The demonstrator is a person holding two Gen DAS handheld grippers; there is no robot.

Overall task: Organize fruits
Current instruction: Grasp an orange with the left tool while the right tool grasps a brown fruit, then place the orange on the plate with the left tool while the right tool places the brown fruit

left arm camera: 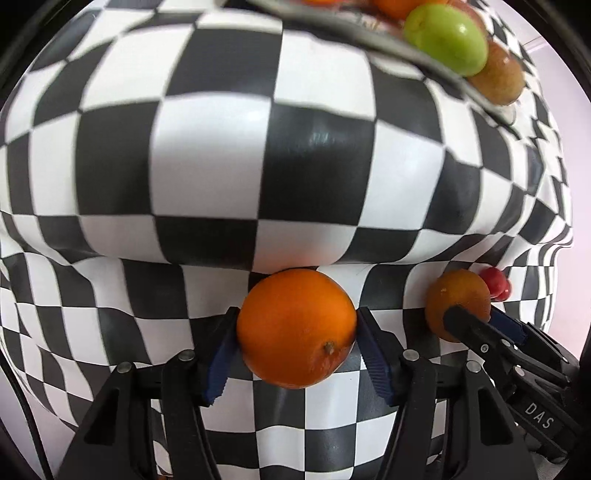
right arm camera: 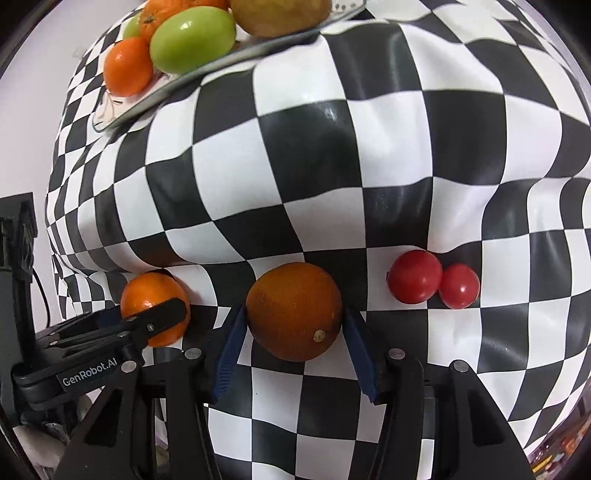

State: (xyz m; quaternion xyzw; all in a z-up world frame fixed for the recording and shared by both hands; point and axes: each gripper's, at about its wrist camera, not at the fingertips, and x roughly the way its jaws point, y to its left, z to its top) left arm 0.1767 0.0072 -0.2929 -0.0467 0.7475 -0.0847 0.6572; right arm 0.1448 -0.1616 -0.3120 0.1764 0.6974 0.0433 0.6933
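My left gripper (left arm camera: 296, 332) is shut on a bright orange (left arm camera: 295, 326) above the checkered cloth; it also shows in the right wrist view (right arm camera: 153, 308). My right gripper (right arm camera: 293, 325) is shut on a darker, brownish orange (right arm camera: 293, 310), also seen in the left wrist view (left arm camera: 456, 302). The two grippers are side by side. Two red tomatoes (right arm camera: 432, 282) lie on the cloth right of the right gripper. A tray (right arm camera: 155, 98) at the far side holds a green fruit (right arm camera: 192, 38), oranges (right arm camera: 127, 66) and a brownish fruit (right arm camera: 280, 14).
The black-and-white checkered cloth (right arm camera: 332, 147) is bulged and wrinkled between the grippers and the tray. The tray rim (left arm camera: 406, 48) shows at the top right of the left wrist view with a green fruit (left arm camera: 447, 38). Black equipment (right arm camera: 18, 236) stands at the left.
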